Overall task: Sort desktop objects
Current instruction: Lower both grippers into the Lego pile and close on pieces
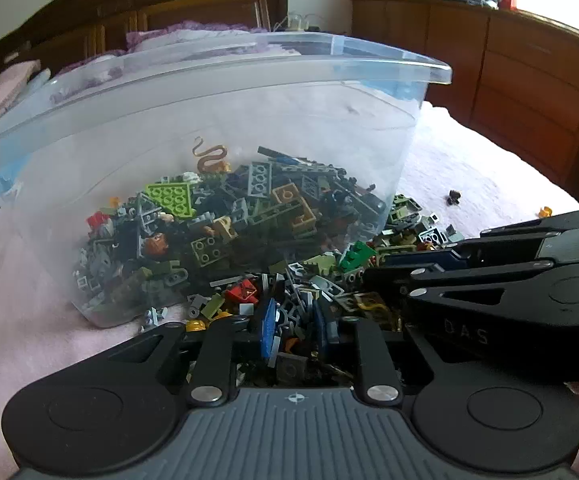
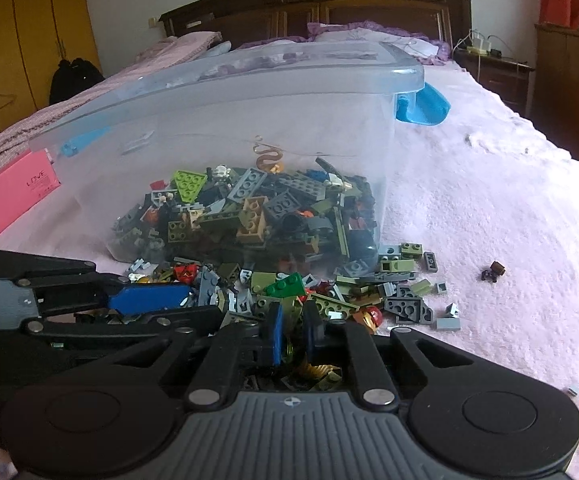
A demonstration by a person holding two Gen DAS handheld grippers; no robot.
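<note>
Clear plastic bin sits on pink bedspread, tilted, rim leaning toward the cameras; part-filled with mixed toy bricks, mostly grey, olive and black. Inside, near top of heap: lime wedge plate, tan brick, coiled brown snake piece resting against the wall. Loose brick pile lies on the bedspread just outside the bin's near wall, touching it; contains red piece and green plate. Right wrist view shows the same pile fanning out to the bin's right, with grey plates at the edge and 1 small dark-brown piece lying well apart. Left gripper: blue pads spread apart, tips down in the near edge of the pile, bricks visible between the pads; cannot tell whether any 1 is pinched. Right gripper: pads closer together, a narrow gap between them, tips also buried in the pile; a yellowish piece shows in the gap, grip not confirmed. The 2 grippers sit just beside each other, right gripper's fingers entering the left view from the right. Blue latch on the bin's far right end. Pink box at left, wooden headboard behind.
</note>
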